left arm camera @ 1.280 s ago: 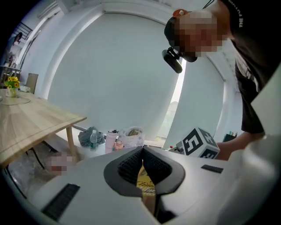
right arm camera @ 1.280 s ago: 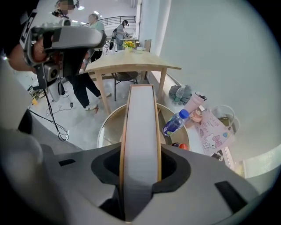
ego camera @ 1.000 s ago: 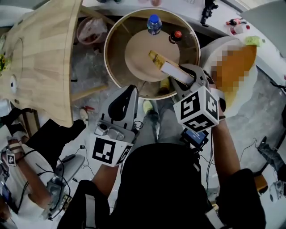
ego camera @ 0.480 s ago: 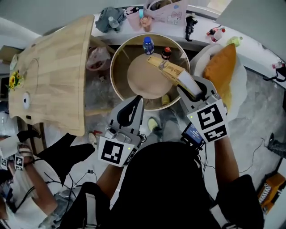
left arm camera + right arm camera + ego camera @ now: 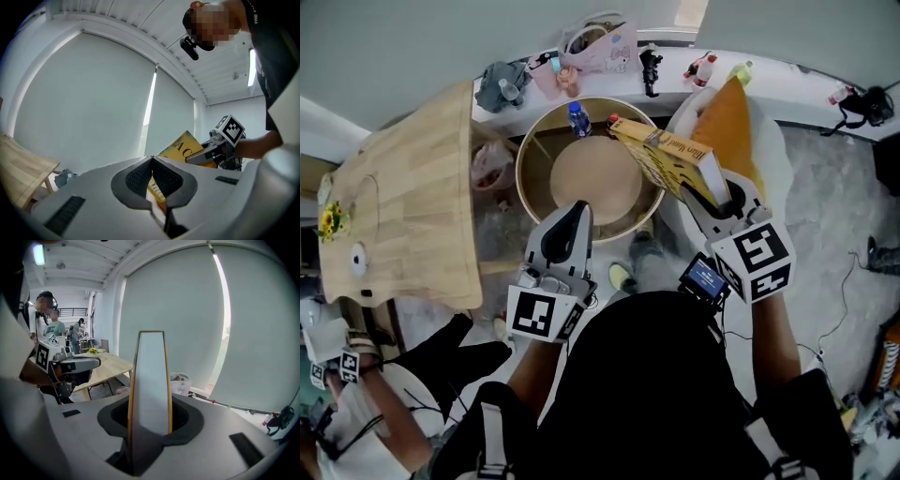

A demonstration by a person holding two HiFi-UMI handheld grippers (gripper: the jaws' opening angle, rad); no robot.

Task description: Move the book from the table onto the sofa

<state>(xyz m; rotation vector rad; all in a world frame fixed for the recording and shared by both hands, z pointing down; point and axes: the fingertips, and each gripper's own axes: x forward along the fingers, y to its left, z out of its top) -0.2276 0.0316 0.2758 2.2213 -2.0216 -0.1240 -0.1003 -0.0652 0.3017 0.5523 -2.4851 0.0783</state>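
Right claw clamped on yellow book, above right edge of round table, left claw closed, empty

- The book now rides higher in the right hand-held gripper. It has left the middle of the round bench and hangs over its right rim, beside the orange cushion.
- The book has rolled, so its yellow cover now faces up.
- The left hand-held gripper has risen too, and its tip now overlaps the bench's near rim.
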